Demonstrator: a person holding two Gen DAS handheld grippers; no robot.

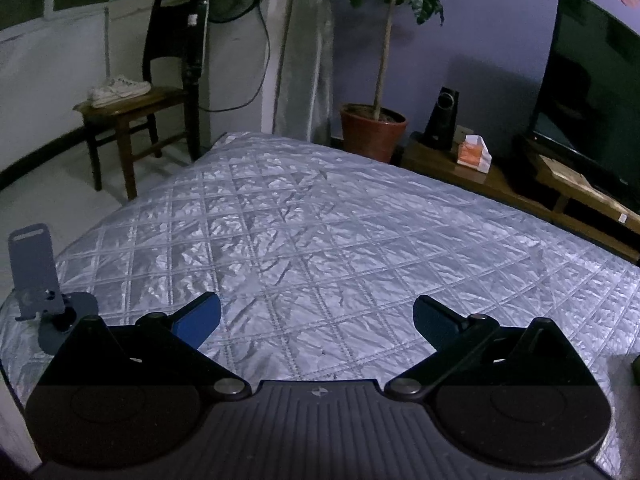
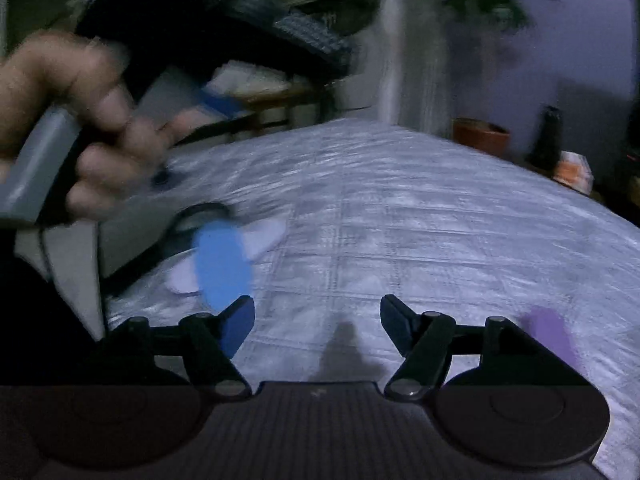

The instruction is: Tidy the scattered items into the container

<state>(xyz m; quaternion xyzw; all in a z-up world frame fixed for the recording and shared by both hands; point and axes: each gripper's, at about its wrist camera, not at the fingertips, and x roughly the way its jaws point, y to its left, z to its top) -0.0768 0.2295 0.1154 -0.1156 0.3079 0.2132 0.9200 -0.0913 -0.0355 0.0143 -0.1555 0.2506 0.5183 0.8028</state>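
Observation:
In the blurred right wrist view, a blue oval piece [image 2: 222, 266] lies on the quilted silver cover [image 2: 400, 220] over two white oval pieces [image 2: 262, 240]. A purple piece [image 2: 550, 334] lies at the right, behind my right gripper's linkage. My right gripper [image 2: 318, 322] is open and empty, just right of the blue piece. A dark-rimmed container [image 2: 200, 216] seems to sit behind the pieces, too blurred to be sure. My left gripper [image 1: 316, 316] is open and empty above the bare cover [image 1: 320, 220]; it also shows in the right wrist view, hand-held at upper left [image 2: 224, 104].
A grey phone stand [image 1: 36, 276] sits at the cover's left edge. Beyond the bed are a wooden chair [image 1: 128, 120] with white shoes, a standing fan, a potted plant [image 1: 374, 128], a speaker [image 1: 442, 118], a tissue box [image 1: 474, 152] and a TV [image 1: 592, 92].

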